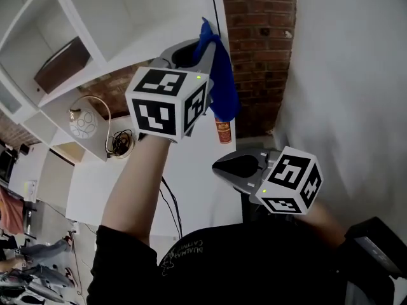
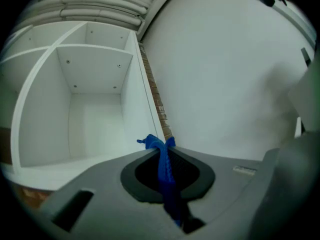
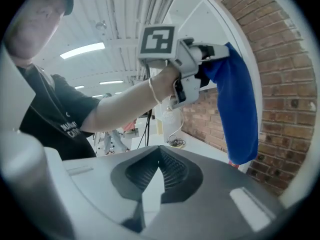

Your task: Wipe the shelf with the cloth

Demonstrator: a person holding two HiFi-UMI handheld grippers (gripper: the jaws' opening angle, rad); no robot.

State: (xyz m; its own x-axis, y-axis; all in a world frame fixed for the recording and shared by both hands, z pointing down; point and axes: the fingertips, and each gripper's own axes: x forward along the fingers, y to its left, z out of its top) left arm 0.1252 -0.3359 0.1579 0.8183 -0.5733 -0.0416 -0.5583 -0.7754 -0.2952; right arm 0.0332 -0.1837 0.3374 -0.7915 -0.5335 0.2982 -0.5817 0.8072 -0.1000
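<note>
Up near the open front of the white shelf unit (image 1: 95, 18), my left gripper (image 1: 194, 53) is raised at arm's length with its jaws pinched tight on the blue cloth (image 1: 222, 88). A small bunch of cloth pokes out past the tips, and the long remainder hangs straight down beside the unit's edge. I judge the high grip is meant to bring the cloth up to the bare upper compartment (image 2: 95, 109) that the left gripper view looks into. As far as I can tell, the cloth is not yet touching any shelf surface.

My right gripper (image 1: 238, 167) sits lower and nearer my body, well apart from the shelf. Its jaws are pressed together with nothing between them, so I take it to be simply waiting out of the way.

A brick wall (image 1: 257, 43) runs behind the unit. Directly below the hanging cloth stands a small red-labelled container (image 1: 222, 132), which the loose tail could brush. Lower compartments hold a brown box (image 1: 60, 65), a round white patterned object (image 1: 82, 124) and a tangle of cables (image 1: 121, 142). The compartment I face has nothing in it, so I expect a sweep there to meet no obstacle.
</note>
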